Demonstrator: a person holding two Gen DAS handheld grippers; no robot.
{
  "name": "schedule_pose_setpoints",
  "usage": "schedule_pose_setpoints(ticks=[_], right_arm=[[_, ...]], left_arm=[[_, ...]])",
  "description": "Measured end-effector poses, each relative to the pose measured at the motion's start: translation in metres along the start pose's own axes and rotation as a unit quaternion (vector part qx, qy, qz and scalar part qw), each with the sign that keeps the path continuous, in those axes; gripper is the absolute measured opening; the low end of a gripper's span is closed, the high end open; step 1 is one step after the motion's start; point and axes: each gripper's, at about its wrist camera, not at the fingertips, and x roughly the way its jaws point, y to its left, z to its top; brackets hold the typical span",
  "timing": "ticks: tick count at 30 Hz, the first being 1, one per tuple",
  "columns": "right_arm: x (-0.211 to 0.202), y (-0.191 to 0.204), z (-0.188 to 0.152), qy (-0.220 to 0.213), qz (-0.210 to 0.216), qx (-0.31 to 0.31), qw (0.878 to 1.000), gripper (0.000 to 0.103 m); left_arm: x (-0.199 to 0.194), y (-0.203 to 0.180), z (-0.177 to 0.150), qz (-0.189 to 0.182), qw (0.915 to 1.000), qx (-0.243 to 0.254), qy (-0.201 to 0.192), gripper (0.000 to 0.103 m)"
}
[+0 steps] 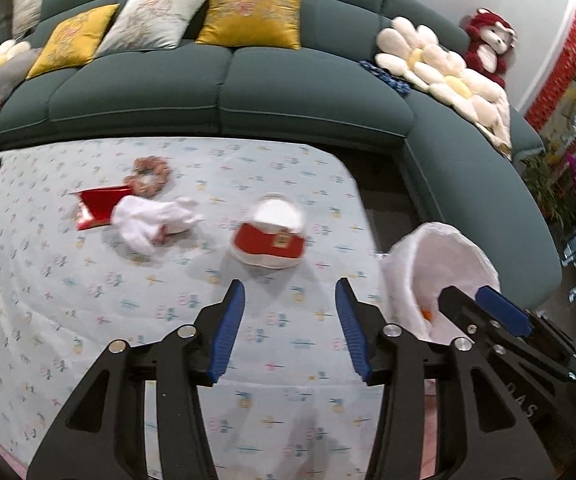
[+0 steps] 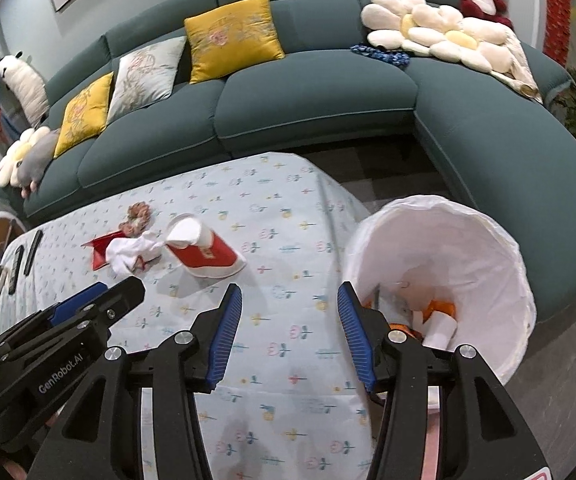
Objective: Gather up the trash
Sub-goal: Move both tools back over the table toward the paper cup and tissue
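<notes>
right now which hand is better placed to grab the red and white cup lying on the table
Probably the left. Its tool is open and empty, and the cup lies just ahead of its tips. The right tool, also open and empty, sits nearer the white-lined bin, with the cup ahead and off to its left.

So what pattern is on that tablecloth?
Pale tablecloth printed with small flowers in pink, yellow and blue; clearest in the right wrist view.

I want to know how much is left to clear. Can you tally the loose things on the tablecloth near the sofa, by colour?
Red and white: 1, the paper cup lying on its side
Red: 1, the flattened red wrapper
White: 1, the crumpled tissue
Pink-brown: 1, the scrunchie
Black: 2 remotes at least, at the far left edge
Total: 6
</notes>
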Motion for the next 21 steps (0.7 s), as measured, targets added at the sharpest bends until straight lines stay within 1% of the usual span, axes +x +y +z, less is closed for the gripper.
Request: schedule_pose_setpoints(ticks=[4, 5, 7, 10, 12, 18, 21], right_arm=[[0.008, 0.021, -0.002, 0.008, 0.006, -0.014, 1.000, 0.050], [0.009, 0.024, -0.002, 0.009, 0.007, -0.017, 1.000, 0.052], [0.014, 0.035, -0.003, 0.012, 0.009, -0.025, 1.000, 0.054], [0.023, 0.047, -0.002, 0.018, 0.012, -0.036, 0.999, 0.055], [0.030, 0.055, -0.001, 0.022, 0.012, -0.043, 0.999, 0.055], [0.060, 0.071, 0.005, 0.039, 0.016, -0.054, 0.998, 0.056], [0.079, 0.078, 0.008, 0.048, 0.020, -0.065, 0.997, 0.056]], left_arm=[[0.001, 0.029, 0.000, 0.012, 0.9997, -0.020, 0.003, 0.046], [0.001, 0.036, -0.001, 0.017, 0.9995, -0.025, 0.004, 0.046], [0.002, 0.051, -0.002, 0.026, 0.9990, -0.037, 0.006, 0.050], [0.004, 0.072, -0.003, 0.035, 0.9978, -0.056, 0.010, 0.053], [0.007, 0.086, -0.003, 0.043, 0.9968, -0.066, 0.013, 0.059], [0.022, 0.120, 0.003, 0.053, 0.9937, -0.096, 0.024, 0.062], [0.034, 0.133, 0.011, 0.055, 0.9919, -0.110, 0.030, 0.066]])
